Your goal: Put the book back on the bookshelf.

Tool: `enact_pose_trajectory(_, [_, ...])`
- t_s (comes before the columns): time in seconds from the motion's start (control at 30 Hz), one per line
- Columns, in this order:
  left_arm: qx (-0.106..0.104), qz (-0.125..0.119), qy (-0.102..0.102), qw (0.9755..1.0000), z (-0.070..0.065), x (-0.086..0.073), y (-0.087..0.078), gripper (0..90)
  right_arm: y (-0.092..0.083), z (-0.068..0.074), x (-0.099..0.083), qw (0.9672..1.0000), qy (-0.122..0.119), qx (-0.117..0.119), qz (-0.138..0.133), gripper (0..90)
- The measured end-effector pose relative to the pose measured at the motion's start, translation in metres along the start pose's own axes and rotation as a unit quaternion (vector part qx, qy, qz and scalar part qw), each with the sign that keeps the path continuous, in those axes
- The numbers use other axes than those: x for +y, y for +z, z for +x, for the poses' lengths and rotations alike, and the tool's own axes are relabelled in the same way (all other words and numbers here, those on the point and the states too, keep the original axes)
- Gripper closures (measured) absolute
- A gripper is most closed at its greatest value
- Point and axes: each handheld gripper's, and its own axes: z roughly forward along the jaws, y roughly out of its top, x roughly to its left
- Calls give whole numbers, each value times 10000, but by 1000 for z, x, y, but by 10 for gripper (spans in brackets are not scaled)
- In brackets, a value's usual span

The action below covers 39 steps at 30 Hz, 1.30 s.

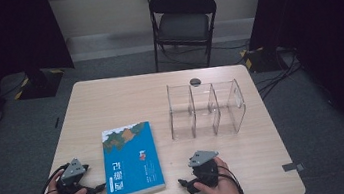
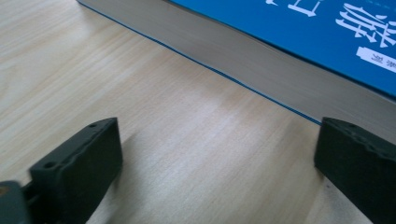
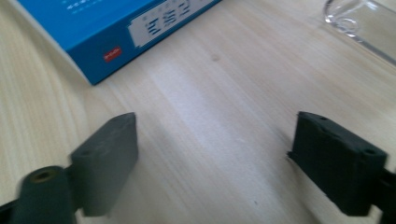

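Your left gripper (image 1: 93, 190) rests on the table (image 1: 110, 100) just left of the blue book (image 1: 131, 161), jaws spread wide and holding nothing. Your right gripper (image 1: 185, 183) sits right of the book, jaws also spread. The clear divider rack (image 1: 207, 108) stands beyond.

Two hands reach in from the near edge, each holding a black gripper low over the worktop (image 1: 110, 100). The left gripper (image 1: 92, 192) points right with its fingers (image 2: 79, 168) spread wide apart. The right gripper (image 1: 185, 185) points left, fingers (image 3: 105, 161) likewise wide apart, holding nothing.
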Motion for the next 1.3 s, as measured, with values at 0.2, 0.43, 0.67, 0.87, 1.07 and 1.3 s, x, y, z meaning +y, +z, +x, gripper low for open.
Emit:
enact_pose_trajectory(0.2, [-2,7,4,10000,0,0,0,0,0,0,0,10000,-26,18,26,122])
enact_pose_trajectory(0.43, [-19,-15,-5,10000,-2,-2,-5,77,0,0,0,10000,-22,16,24,122])
enact_pose_trajectory(0.67, [-158,72,-56,9998,-5,-4,-17,207,0,0,0,10000,-19,16,26,123])
enact_pose_trajectory(0.87, [-370,111,-125,9992,-12,-8,-24,219,2,3,2,9999,-87,74,21,125])
enact_pose_trajectory(1.07, [-508,129,-11,9986,-31,-9,-32,221,13,23,16,9966,-551,597,160,135])
enact_pose_trajectory(1.3, [-659,230,0,9976,-49,-9,-30,214,27,29,29,9944,-717,756,146,137])
